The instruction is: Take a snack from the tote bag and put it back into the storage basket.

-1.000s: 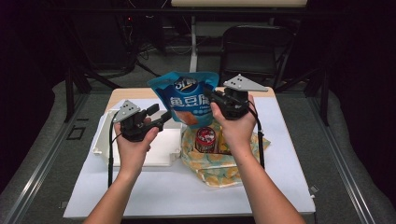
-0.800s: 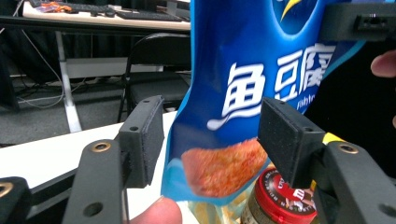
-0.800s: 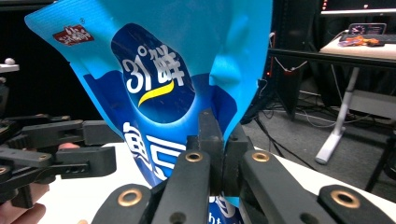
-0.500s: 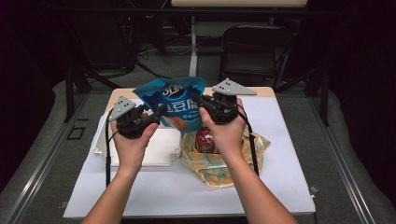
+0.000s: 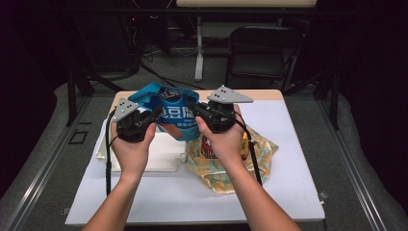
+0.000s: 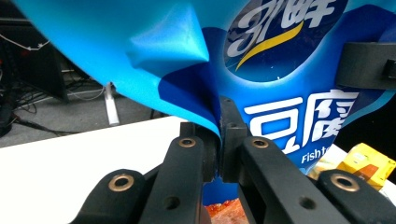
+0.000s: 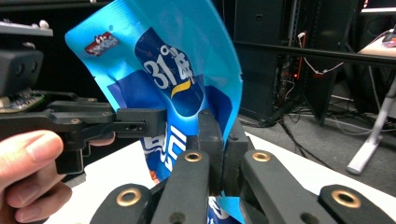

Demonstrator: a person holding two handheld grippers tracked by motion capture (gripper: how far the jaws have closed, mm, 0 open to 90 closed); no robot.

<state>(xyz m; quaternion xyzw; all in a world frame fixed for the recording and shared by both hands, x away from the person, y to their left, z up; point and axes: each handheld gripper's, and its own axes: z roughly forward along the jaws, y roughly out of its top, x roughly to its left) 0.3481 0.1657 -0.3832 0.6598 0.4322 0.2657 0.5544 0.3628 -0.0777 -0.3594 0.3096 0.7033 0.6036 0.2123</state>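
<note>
Holding the blue snack bag (image 5: 174, 111) above the white surface (image 5: 298, 159), left tool (image 5: 150, 115), its jaws just closed, and right tool (image 5: 196, 109) pinch opposite edges, forearms level, the bag's lower part hidden.

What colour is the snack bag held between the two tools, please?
The snack bag is bright blue with white lettering and a yellow swoosh, clearest in the right gripper view.

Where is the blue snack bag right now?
In the high view the blue snack bag hangs above the table's far middle, pinched between the left hand-held gripper and right hand-held gripper.
</note>
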